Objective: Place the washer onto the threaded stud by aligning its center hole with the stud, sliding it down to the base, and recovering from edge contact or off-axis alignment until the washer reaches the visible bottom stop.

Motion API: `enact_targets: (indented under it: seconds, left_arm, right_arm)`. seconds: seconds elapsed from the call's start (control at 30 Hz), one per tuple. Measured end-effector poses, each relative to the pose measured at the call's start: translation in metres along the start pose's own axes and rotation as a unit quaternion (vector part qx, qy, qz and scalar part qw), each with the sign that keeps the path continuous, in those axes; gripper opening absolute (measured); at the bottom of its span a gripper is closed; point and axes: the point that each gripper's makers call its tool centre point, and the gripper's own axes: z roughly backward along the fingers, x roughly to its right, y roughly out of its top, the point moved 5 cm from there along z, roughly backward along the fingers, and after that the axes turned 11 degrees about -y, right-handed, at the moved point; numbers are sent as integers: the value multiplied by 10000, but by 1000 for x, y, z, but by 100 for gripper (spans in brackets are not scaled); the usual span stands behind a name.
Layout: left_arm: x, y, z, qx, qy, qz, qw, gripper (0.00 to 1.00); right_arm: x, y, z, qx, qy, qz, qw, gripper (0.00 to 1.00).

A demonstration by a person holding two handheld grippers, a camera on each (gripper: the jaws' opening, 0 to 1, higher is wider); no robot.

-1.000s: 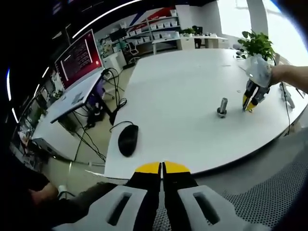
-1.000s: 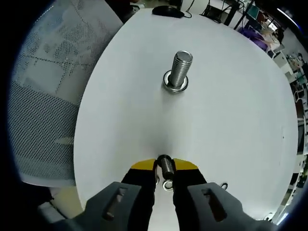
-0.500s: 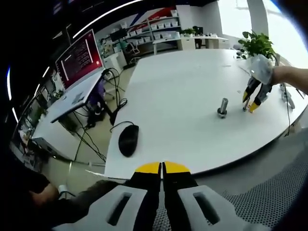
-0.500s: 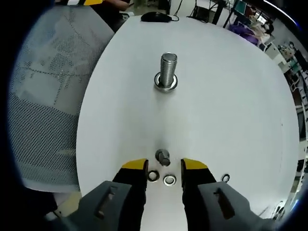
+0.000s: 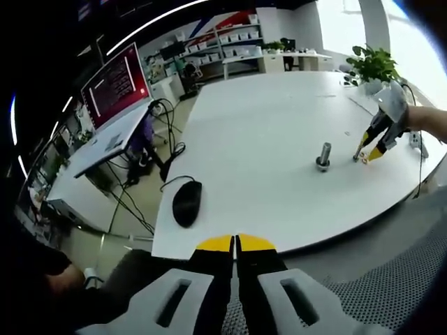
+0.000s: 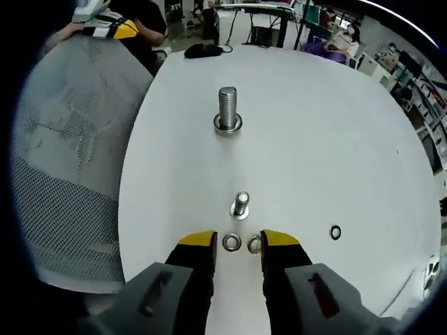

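Right tongs now pulled back with jaws apart and empty, two washers on white table between tips, small bolt upright just beyond, big stud farther, left tongs closed, empty, mouse near.

The white bench carries an upright threaded stud, a smaller bolt, two washers side by side, a dark ring apart, and a black mouse near its edge.
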Motion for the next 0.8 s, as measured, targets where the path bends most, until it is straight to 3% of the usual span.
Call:
enact_targets:
  seconds: [0.27,0.8]
  left_arm:
    - [0,0,0,7,15,4,10000,0]
    - [0,2,1,82,16,4,10000,0]
  right_arm:
    - [-8,-10,-3,-105,97,-231,9996,26]
    - [-4,-11,-12,-394,84,-38,9992,21]
